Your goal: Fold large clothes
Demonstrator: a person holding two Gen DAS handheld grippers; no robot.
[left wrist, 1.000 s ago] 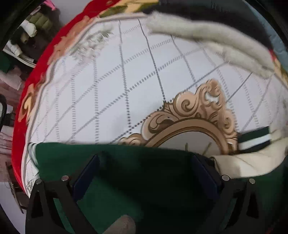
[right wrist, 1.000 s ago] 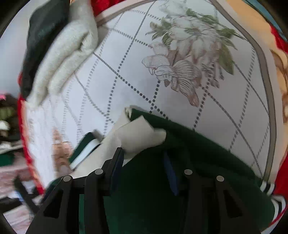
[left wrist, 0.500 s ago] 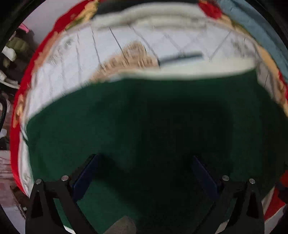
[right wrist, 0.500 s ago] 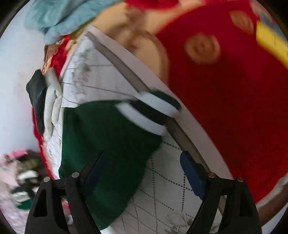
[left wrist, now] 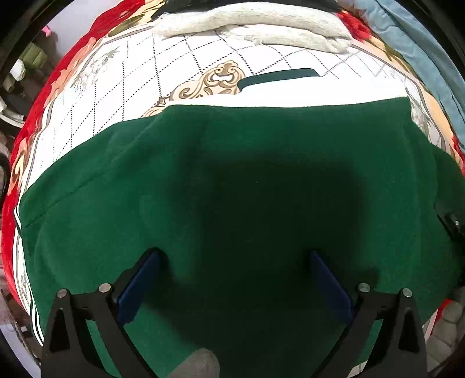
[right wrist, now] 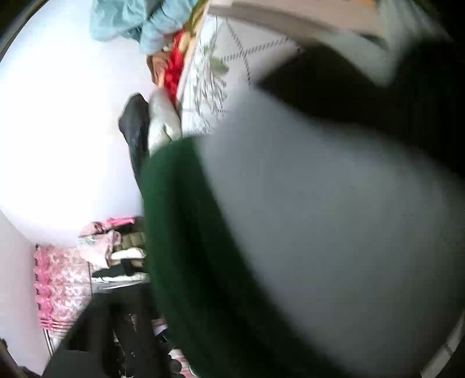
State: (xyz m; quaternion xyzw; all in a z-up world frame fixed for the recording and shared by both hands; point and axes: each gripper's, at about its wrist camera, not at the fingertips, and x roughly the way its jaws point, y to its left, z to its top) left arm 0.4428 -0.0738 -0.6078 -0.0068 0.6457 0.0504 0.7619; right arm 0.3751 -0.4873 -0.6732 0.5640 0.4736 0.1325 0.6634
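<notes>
Left wrist view: the left gripper [left wrist: 232, 279] has its blue pads [left wrist: 136, 288] spread wide, w/ nothing pinched between them. The green garment [left wrist: 238, 180] lies flat under and ahead of the fingers, on the blanket [left wrist: 186, 64]. Beyond its far edge shows a white layer and a green cuff [left wrist: 279, 77]. Further ahead lies a grey folded cloth [left wrist: 261, 26]; to the right of it a blue fabric [left wrist: 418, 49].

Right wrist view: very blurred. The green garment [right wrist: 186, 247] and a grey-white part of it fill the frame close to the lens. The right gripper's fingers are hidden, so I cannot tell their state. Left of the fabric are a white wall [right wrist: 64, 116] and a clothes pile [right wrist: 113, 253].
</notes>
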